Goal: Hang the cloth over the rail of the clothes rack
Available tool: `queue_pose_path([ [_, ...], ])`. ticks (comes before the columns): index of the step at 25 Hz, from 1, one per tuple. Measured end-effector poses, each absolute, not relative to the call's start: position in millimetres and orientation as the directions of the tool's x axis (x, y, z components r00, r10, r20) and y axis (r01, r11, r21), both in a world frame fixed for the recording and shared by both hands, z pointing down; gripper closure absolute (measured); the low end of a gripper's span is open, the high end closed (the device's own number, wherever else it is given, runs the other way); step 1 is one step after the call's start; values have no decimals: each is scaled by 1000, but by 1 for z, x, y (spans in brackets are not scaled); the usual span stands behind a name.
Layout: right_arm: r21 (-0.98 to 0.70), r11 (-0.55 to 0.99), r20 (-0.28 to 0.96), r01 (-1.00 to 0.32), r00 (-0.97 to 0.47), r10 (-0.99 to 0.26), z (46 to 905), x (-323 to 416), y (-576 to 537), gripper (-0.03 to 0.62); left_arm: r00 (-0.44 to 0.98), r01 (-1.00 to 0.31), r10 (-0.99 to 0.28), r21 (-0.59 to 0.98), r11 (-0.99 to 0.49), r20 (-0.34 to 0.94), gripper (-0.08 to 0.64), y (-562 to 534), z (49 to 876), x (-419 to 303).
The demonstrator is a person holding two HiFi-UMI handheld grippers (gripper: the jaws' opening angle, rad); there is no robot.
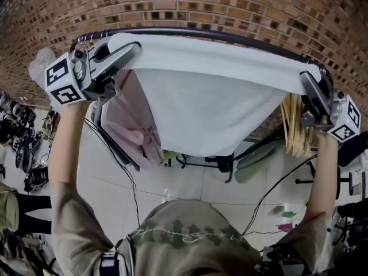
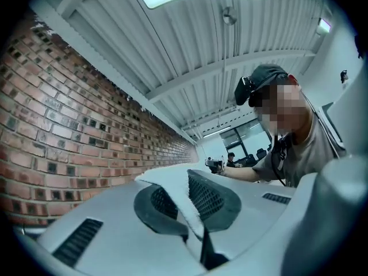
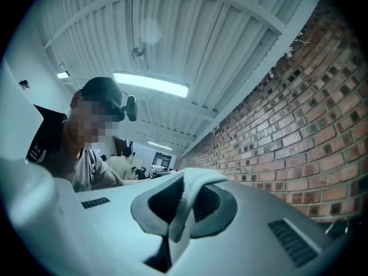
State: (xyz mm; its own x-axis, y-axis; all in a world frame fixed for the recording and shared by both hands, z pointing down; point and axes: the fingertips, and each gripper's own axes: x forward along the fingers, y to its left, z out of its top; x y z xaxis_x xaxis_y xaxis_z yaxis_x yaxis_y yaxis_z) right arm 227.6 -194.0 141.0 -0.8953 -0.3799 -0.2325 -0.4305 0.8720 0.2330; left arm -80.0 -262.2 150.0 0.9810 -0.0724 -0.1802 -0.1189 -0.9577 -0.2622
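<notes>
By the rail [image 1: 172, 31], arms [image 1: 66, 148] raised wide.

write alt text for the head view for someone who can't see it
A person holds a white cloth stretched out at the dark rail of a clothes rack, the left gripper and right gripper each shut on a top corner. A pink garment hangs behind it.

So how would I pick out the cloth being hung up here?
Find the brick wall, then the dark rail in front of it. The cloth is the big white sheet stretched along that rail; the garment hanging next to it is pink.
</notes>
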Motion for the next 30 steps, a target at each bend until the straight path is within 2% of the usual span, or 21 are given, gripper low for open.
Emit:
queue_pose_path([
  [15, 329, 831, -263, -450, -888, -377, 73, 224, -248, 574, 972, -209, -150, -374, -903, -181, 543, -306, 79, -81],
  [23, 409, 791, -139, -456, -887, -440, 57, 221, -263, 574, 972, -233, -199, -388, -892, -126, 543, -322, 69, -80],
  [30, 398, 777, -162, -488, -871, -464, 29, 230, -284, 574, 967, -254, -214, -436, -863, -139, 543, -331, 43, -71],
])
